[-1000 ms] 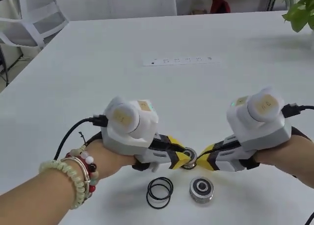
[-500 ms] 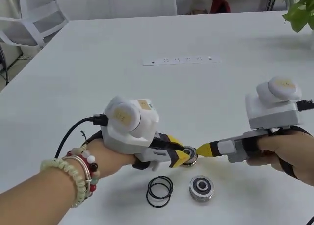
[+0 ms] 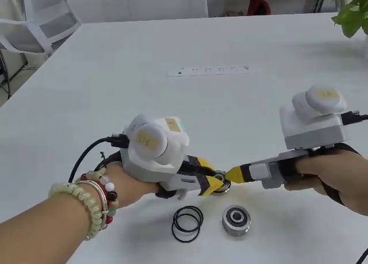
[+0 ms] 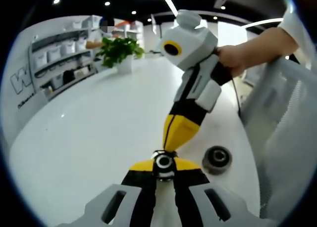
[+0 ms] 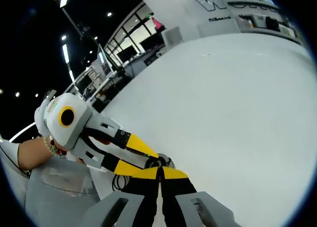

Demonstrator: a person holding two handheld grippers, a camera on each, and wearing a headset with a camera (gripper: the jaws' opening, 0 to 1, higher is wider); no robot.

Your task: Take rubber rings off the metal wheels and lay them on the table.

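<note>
Left gripper point(image 3: 214, 182) is clamping a metal wheel point(image 3: 222, 183) over the white table point(image 3: 172, 114). Right gripper point(image 3: 232, 175), jaws pressed together, is meeting that wheel's rim from the right. Second wheel point(image 3: 236, 220) is lying flat nearer the person. Black rubber rings point(image 3: 187, 223) are lying overlapped just beside it, to its left. Bead bracelets point(image 3: 92, 203) are sitting on the left wrist.

A wide white table point(image 3: 115, 74) carries a white socket strip point(image 3: 210, 71) near its middle. Off the table's far left corner stands a white chair point(image 3: 40, 22), and at its far right corner a leafy green plant point(image 3: 351, 11). Beyond the table, wall shelves point(image 4: 64, 64) hold white boxes under a dark ceiling with small spotlights point(image 4: 106, 3).
</note>
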